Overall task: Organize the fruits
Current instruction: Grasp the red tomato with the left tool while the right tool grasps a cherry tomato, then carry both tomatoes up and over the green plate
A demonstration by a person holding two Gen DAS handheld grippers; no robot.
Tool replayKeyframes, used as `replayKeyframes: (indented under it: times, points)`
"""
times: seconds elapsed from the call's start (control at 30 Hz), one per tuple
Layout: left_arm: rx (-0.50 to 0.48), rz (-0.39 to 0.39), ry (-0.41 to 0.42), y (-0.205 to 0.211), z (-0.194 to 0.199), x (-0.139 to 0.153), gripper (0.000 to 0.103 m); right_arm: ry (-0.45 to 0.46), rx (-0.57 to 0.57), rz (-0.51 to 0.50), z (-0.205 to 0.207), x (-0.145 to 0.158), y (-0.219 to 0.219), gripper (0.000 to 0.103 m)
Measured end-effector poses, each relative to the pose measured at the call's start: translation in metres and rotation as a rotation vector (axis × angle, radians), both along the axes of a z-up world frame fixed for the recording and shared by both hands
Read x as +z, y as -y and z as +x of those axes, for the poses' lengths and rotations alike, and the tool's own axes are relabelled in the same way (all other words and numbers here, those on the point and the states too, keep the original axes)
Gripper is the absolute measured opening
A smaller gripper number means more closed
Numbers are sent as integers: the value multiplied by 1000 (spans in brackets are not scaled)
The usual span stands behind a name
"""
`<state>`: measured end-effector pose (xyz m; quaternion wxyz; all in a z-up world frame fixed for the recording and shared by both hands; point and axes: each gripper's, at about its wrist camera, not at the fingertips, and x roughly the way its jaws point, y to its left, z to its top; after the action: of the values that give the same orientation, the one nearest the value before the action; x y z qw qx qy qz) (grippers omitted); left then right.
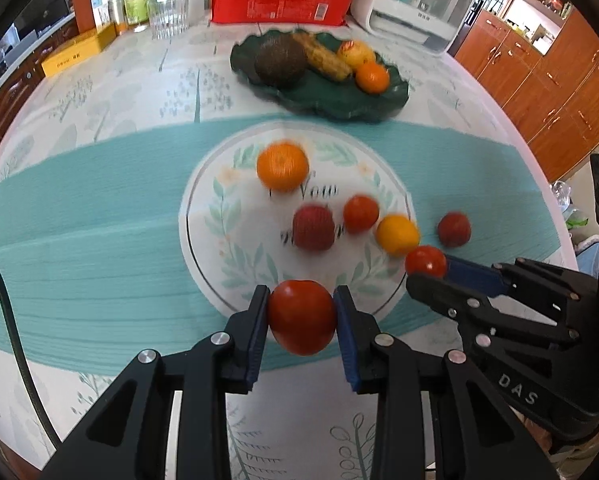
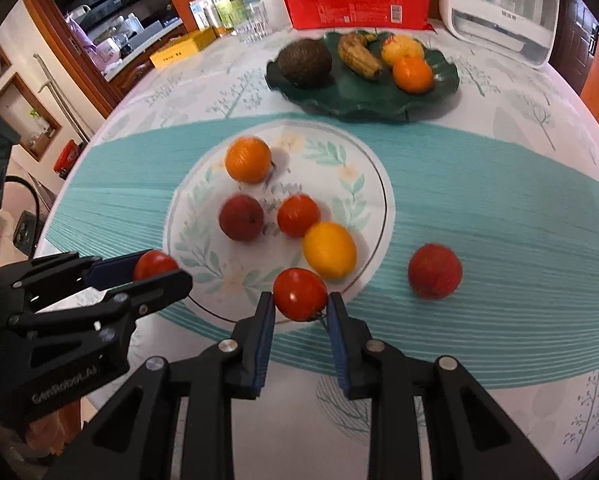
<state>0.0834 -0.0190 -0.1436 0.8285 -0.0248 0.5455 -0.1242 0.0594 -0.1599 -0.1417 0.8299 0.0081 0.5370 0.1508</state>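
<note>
Left gripper [image 1: 301, 312]: clamped on a red tomato [image 1: 301, 322], held just above the table's near side.
Right gripper [image 2: 300, 306]: clamped on a second tomato [image 2: 299, 294], by the lemon [image 2: 329, 250].
Green plate [image 2: 363, 96]: set farther back, with an avocado [image 2: 305, 63].

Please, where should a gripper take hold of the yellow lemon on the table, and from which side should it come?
Grip the lemon across its short middle, not over the pointed ends, because its body is oval. Come from above and the near side: a tomato touches or nearly touches its far left, and the right gripper with its tomato sits close in front, so that one probably must move off first.
</note>
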Motion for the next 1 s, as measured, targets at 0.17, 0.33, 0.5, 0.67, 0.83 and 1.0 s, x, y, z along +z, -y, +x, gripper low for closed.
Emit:
replayKeyframes:
  times: [0.17,0.33,0.5,0.67,0.83,1.0]
  points:
    - [-7,0,56,0,18,32,31,64,1,7,12,35,4,27]
    - [-43,22,139,0,48,75,31,136,18,-28,31,72,9,27]
    - [-67,47,190,-1,83,110,31,200,36,-40,57,113,13,26]
    - [-91,84,231,0,122,141,31,276,32,-40,91,156,19,27]
    - [-122,107,264,9,163,162,31,314,22,-43,126,183,22,27]
    - [-156,156,260,22,204,154,31,301,-12,-54,169,180,28,27]
